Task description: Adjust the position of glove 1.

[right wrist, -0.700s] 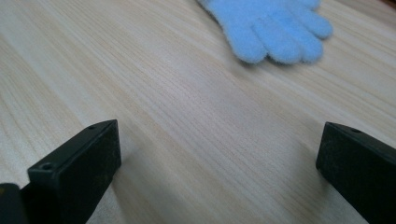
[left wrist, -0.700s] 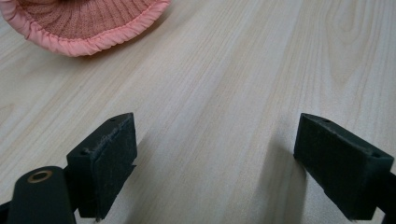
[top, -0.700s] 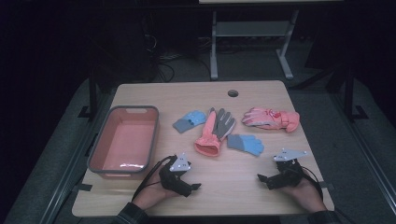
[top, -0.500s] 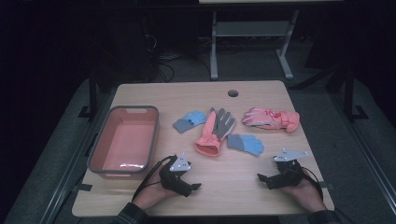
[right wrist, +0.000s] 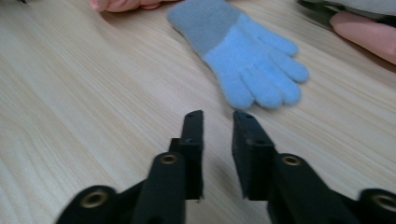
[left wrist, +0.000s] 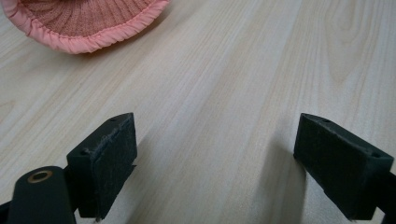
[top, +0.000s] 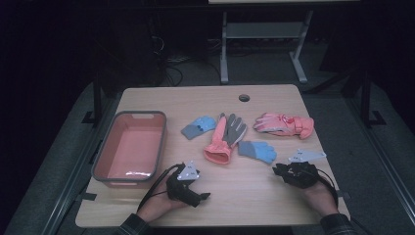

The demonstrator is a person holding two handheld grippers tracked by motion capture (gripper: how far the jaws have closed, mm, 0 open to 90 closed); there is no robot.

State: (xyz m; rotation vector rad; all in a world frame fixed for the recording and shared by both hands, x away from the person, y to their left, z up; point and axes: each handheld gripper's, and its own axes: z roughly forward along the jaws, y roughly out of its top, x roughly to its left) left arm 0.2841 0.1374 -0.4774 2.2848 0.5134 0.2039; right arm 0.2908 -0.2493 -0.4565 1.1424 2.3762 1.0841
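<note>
Fingers of the left gripper (left wrist: 219, 163): spread wide, nothing between them, rested near the surface's (top: 254, 196) front edge, just short of the pink glove's (left wrist: 88, 23) cuff. Fingers of the right gripper (right wrist: 218, 149): nearly together with a narrow gap, nothing pinched, aimed at the blue glove (right wrist: 243, 56) just beyond. Step judged: approach, no glove yet taken. Next move: spreading of the right fingers is called for, then an advance onto the blue glove. Bin (top: 100, 156) noted at the left edge.

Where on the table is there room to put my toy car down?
The widest bare patch is the front strip of the table, between the left gripper and the right gripper. The far edge behind the gloves is also free. The middle is crowded: blue glove, pink glove, bin.
</note>
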